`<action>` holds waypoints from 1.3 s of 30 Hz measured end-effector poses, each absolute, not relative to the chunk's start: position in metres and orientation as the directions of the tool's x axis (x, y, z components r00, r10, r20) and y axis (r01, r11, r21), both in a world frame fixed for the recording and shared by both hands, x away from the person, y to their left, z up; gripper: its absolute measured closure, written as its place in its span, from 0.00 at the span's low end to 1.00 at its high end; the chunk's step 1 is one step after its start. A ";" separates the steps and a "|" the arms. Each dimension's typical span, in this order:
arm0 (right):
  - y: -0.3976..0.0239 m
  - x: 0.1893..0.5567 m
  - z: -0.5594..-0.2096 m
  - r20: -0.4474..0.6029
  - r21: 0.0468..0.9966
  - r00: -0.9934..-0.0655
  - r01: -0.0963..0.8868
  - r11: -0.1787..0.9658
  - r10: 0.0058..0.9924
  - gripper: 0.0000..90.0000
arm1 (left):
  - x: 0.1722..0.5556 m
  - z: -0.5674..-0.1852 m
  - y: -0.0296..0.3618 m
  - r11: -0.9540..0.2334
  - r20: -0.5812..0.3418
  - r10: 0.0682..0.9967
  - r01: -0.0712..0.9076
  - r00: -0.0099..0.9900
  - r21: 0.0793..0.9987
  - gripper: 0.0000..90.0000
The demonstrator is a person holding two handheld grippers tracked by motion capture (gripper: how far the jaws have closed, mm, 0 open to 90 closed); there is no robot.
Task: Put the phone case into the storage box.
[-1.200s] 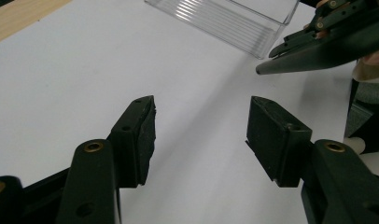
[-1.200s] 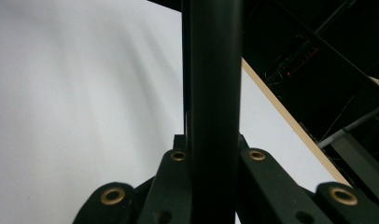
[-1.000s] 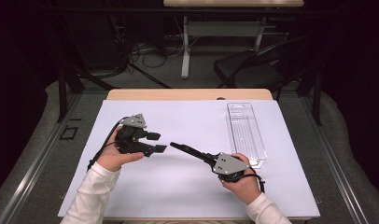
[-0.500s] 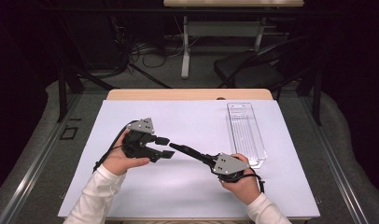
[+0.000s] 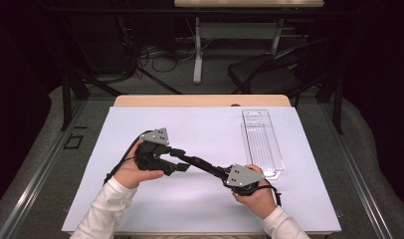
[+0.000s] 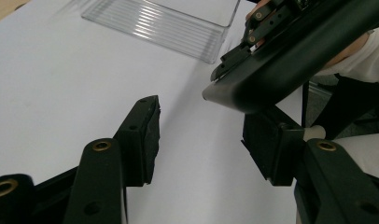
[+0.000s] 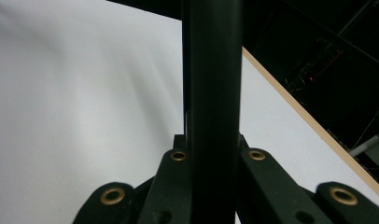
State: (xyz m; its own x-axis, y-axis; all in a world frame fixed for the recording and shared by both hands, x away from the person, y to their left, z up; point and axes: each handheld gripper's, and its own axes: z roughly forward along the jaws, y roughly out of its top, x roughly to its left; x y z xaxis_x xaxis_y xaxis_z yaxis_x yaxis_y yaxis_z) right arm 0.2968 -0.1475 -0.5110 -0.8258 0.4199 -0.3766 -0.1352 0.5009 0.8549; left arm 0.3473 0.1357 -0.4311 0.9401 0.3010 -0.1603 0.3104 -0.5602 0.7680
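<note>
My right gripper (image 5: 219, 172) is shut on a long black bar (image 5: 197, 162) that points up and left across the white table cover (image 5: 200, 124). In the right gripper view the bar (image 7: 211, 79) rises straight up between the jaws of that gripper (image 7: 211, 145). My left gripper (image 5: 179, 161) stands open at the bar's free end, one jaw on each side of it. In the left gripper view the bar's rounded tip (image 6: 253, 88) hangs just above the right-hand pad (image 6: 267, 149); I see no pad pressing on it.
A clear ribbed plastic tray (image 5: 262, 142) lies at the right of the table, also seen far off as the tray (image 6: 164, 23). The table's wooden far edge (image 5: 200, 101) shows beyond the cover. A dark chair (image 5: 269, 74) and table legs stand behind.
My left gripper has moved right, towards the bar's free end, and its jaws now straddle that tip. The right hand and the bar have kept still.
</note>
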 end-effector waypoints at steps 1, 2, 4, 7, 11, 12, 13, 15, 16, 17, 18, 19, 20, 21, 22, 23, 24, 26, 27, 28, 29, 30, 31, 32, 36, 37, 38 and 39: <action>-0.147 0.297 -0.511 -0.376 0.854 -0.827 -0.135 0.502 0.418 0.97 | 0.347 -0.431 0.135 -0.559 -0.160 0.295 0.306 0.942 0.771 0.52; -0.147 0.297 -0.511 -0.373 0.855 -0.829 -0.132 0.501 0.417 0.97 | 0.347 -0.431 0.134 -0.560 -0.157 0.292 0.301 0.944 0.771 0.53; -0.147 0.297 -0.512 -0.371 0.856 -0.832 -0.135 0.499 0.413 0.97 | 0.346 -0.431 0.133 -0.562 -0.154 0.286 0.296 0.946 0.773 0.54; -0.146 0.297 -0.512 -0.368 0.858 -0.835 -0.135 0.495 0.409 0.97 | 0.345 -0.431 0.132 -0.565 -0.150 0.286 0.293 0.946 0.772 0.55; -0.145 0.296 -0.513 -0.361 0.861 -0.839 -0.134 0.490 0.406 0.97 | 0.344 -0.430 0.130 -0.562 -0.142 0.280 0.282 0.949 0.778 0.57; -0.145 0.296 -0.513 -0.359 0.863 -0.841 -0.133 0.488 0.405 0.97 | 0.343 -0.430 0.130 -0.561 -0.140 0.279 0.279 0.950 0.779 0.58; -0.145 0.296 -0.513 -0.357 0.862 -0.843 -0.131 0.489 0.403 0.97 | 0.343 -0.429 0.130 -0.558 -0.136 0.274 0.273 0.952 0.783 0.59; -0.144 0.296 -0.513 -0.356 0.863 -0.844 -0.132 0.488 0.401 0.97 | 0.342 -0.429 0.129 -0.555 -0.134 0.267 0.266 0.954 0.788 0.60; -0.144 0.296 -0.513 -0.356 0.862 -0.845 -0.133 0.489 0.399 0.97 | 0.342 -0.429 0.129 -0.555 -0.134 0.265 0.265 0.955 0.788 0.61; -0.144 0.296 -0.513 -0.355 0.863 -0.846 -0.132 0.488 0.398 0.97 | 0.342 -0.429 0.129 -0.557 -0.131 0.265 0.263 0.955 0.788 0.61; -0.144 0.296 -0.513 -0.353 0.864 -0.847 -0.132 0.486 0.397 0.97 | 0.342 -0.429 0.129 -0.557 -0.130 0.262 0.260 0.956 0.788 0.62; -0.144 0.296 -0.513 -0.351 0.865 -0.848 -0.131 0.485 0.397 0.97 | 0.342 -0.429 0.129 -0.559 -0.129 0.258 0.257 0.957 0.789 0.62; -0.144 0.296 -0.513 -0.350 0.865 -0.849 -0.130 0.485 0.397 0.97 | 0.342 -0.429 0.128 -0.559 -0.128 0.256 0.255 0.958 0.789 0.63; -0.144 0.296 -0.513 -0.349 0.865 -0.850 -0.130 0.484 0.396 0.97 | 0.341 -0.429 0.128 -0.558 -0.130 0.254 0.255 0.959 0.790 0.64; -0.144 0.296 -0.513 -0.347 0.866 -0.851 -0.129 0.483 0.395 0.97 | 0.341 -0.429 0.128 -0.557 -0.129 0.252 0.253 0.959 0.791 0.64; -0.144 0.296 -0.514 -0.346 0.867 -0.851 -0.129 0.482 0.394 0.97 | 0.341 -0.429 0.128 -0.558 -0.127 0.249 0.249 0.960 0.792 0.65; -0.144 0.296 -0.514 -0.344 0.867 -0.852 -0.128 0.481 0.394 0.97 | 0.341 -0.429 0.128 -0.561 -0.126 0.245 0.246 0.961 0.791 0.65; -0.143 0.296 -0.514 -0.342 0.868 -0.854 -0.126 0.480 0.393 0.97 | 0.341 -0.428 0.127 -0.561 -0.126 0.241 0.245 0.962 0.791 0.66; -0.143 0.296 -0.514 -0.340 0.868 -0.855 -0.126 0.480 0.392 0.97 | 0.341 -0.428 0.127 -0.560 -0.127 0.239 0.244 0.963 0.792 0.66; -0.143 0.296 -0.514 -0.339 0.868 -0.855 -0.125 0.480 0.391 0.97 | 0.341 -0.428 0.127 -0.559 -0.127 0.237 0.242 0.963 0.793 0.66; -0.143 0.296 -0.514 -0.337 0.869 -0.857 -0.124 0.478 0.390 0.97 | 0.341 -0.428 0.127 -0.560 -0.127 0.233 0.240 0.964 0.793 0.66; -0.143 0.296 -0.514 -0.338 0.869 -0.857 -0.124 0.480 0.390 0.97 | 0.340 -0.428 0.127 -0.559 -0.127 0.232 0.239 0.964 0.794 0.67; -0.143 0.296 -0.514 -0.335 0.870 -0.858 -0.124 0.476 0.389 0.97 | 0.340 -0.428 0.127 -0.558 -0.127 0.230 0.237 0.965 0.795 0.67; -0.143 0.296 -0.514 -0.333 0.871 -0.860 -0.123 0.475 0.388 0.97 | 0.340 -0.428 0.127 -0.556 -0.130 0.227 0.239 0.965 0.796 0.68; -0.143 0.296 -0.514 -0.328 0.871 -0.862 -0.118 0.477 0.386 0.97 | 0.340 -0.428 0.127 -0.554 -0.130 0.224 0.236 0.966 0.798 0.69; -0.143 0.296 -0.514 -0.328 0.872 -0.862 -0.118 0.475 0.386 0.97 | 0.340 -0.428 0.127 -0.554 -0.130 0.221 0.235 0.966 0.799 0.70; -0.143 0.296 -0.514 -0.326 0.872 -0.863 -0.117 0.476 0.386 0.97 | 0.340 -0.428 0.127 -0.553 -0.130 0.219 0.233 0.967 0.800 0.70; -0.143 0.296 -0.515 -0.325 0.873 -0.863 -0.116 0.474 0.387 0.97 | 0.340 -0.428 0.127 -0.553 -0.130 0.218 0.232 0.967 0.800 0.72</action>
